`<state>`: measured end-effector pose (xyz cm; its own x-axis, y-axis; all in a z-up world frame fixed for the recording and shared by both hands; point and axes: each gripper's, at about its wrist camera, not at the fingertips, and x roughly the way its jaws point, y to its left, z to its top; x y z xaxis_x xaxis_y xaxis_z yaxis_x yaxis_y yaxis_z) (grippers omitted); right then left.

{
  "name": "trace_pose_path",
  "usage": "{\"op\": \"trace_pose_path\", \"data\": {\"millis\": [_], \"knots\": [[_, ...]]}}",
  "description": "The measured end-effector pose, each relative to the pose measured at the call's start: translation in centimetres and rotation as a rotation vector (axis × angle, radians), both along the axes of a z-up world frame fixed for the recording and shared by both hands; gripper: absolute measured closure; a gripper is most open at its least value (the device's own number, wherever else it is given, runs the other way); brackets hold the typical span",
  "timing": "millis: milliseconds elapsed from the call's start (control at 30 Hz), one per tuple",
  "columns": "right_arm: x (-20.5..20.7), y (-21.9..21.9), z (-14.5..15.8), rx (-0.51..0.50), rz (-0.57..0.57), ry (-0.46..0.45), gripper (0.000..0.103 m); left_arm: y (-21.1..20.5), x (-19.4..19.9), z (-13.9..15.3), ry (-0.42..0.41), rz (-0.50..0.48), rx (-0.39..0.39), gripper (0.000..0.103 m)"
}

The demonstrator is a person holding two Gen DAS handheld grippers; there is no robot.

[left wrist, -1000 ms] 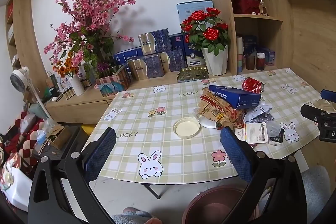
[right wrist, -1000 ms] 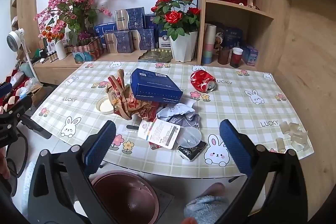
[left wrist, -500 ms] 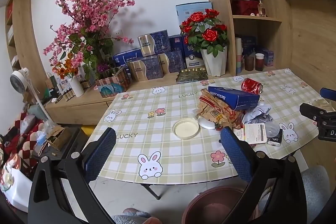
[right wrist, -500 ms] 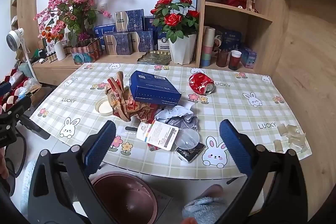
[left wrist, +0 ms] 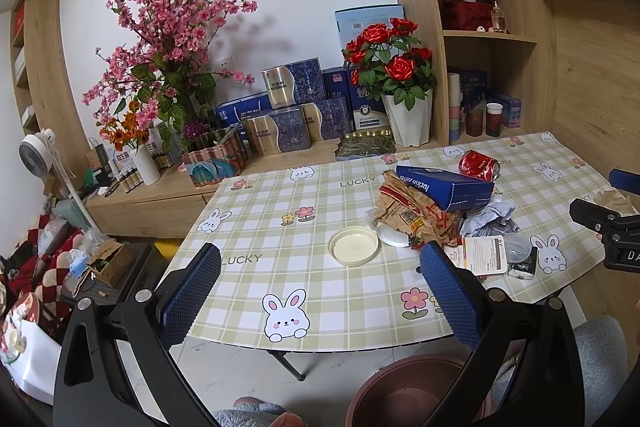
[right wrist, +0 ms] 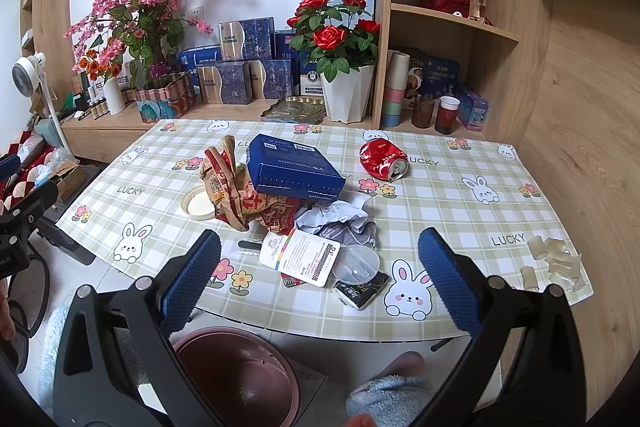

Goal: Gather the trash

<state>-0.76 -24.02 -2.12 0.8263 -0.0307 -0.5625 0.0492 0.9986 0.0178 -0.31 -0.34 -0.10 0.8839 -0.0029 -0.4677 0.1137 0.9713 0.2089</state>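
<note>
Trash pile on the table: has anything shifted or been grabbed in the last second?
Nothing grabbed. Both grippers, left and right, pulled back slightly, fingers open and empty. The blue box, red can, brown wrappers and round lid lie as before.

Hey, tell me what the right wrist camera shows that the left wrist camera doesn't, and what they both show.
Only the right wrist view shows the inside of the brown bin below the table edge, plus the pale translucent pieces near the table's right corner. Only the left wrist view shows the round lid in full, clear of the paper bag. Both show the blue box, the crushed red can, the white card and an open gripper: right gripper, left gripper.
</note>
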Motion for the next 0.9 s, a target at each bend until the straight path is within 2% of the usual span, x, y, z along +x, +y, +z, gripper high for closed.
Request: {"op": "trace_pose_path", "data": {"millis": [900], "knots": [[-0.34, 0.41, 0.03, -0.006, -0.004, -0.001, 0.006, 0.03, -0.14, 0.33, 0.002, -0.001, -0.002, 0.005]]}}
